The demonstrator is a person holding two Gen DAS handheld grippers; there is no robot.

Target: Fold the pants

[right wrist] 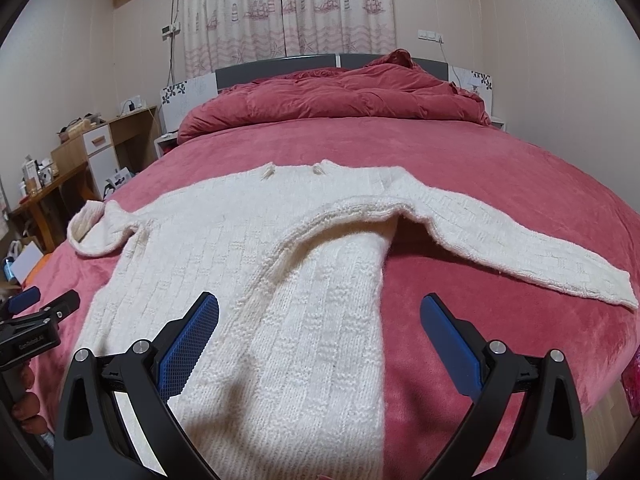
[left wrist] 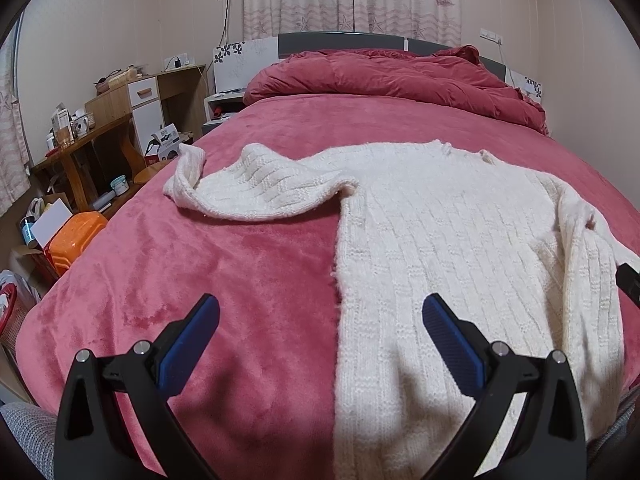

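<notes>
A cream knitted garment (right wrist: 248,280), seemingly a sweater although pants are named in the task, is spread flat on the pink bed (left wrist: 224,264), its long axis running away from both grippers toward the headboard. The left gripper (left wrist: 320,320) and right gripper (right wrist: 320,320) are held wide open and empty above its near hem. The hem's left edge is straddled by the left gripper, the right edge by the right, so neither is judged nearer.
</notes>
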